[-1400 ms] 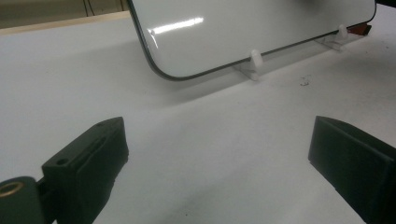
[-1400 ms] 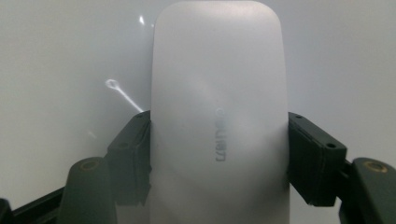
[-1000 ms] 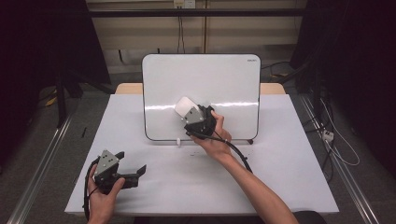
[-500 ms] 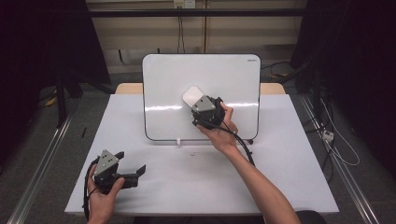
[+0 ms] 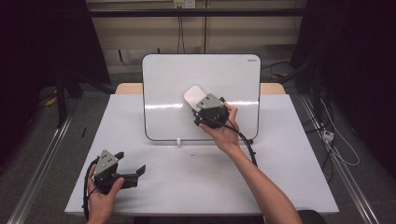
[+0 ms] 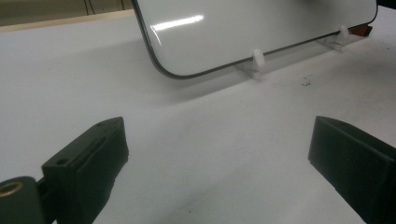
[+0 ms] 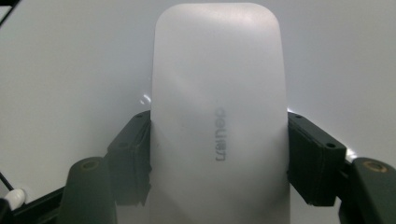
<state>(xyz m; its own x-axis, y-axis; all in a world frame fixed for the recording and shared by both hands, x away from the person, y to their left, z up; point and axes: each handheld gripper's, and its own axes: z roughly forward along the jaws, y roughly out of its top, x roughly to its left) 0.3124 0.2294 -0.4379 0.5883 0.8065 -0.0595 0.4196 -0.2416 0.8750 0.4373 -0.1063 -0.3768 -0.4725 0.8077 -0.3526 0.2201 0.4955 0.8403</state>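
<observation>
A whiteboard point(image 5: 177, 88) stands tilted on small clear feet at the back of the white table point(image 5: 289, 154). My right gripper point(image 5: 198, 103) is shut on a white board eraser point(image 5: 192, 96) and holds it flat against the board's middle. In the right gripper view the eraser point(image 7: 219, 107) sits between both black jaws, its printed side facing the camera. My left gripper point(image 5: 135, 171) rests low over the table's front left corner, open and empty. In the left gripper view its jaws stand wide apart, the gripper point(image 6: 219, 154) over bare table, with the whiteboard point(image 6: 243, 32) beyond.
A clear plastic foot point(image 6: 258, 58) props the board's lower edge, with a small dark smudge point(image 6: 306, 83) on the table near it. The right gripper's black cable point(image 5: 245, 144) trails along the forearm. Dark curtains and floor rails flank the table.
My right gripper has slid the eraser to the right across the whiteboard, slightly upward. The left gripper has stayed put.
</observation>
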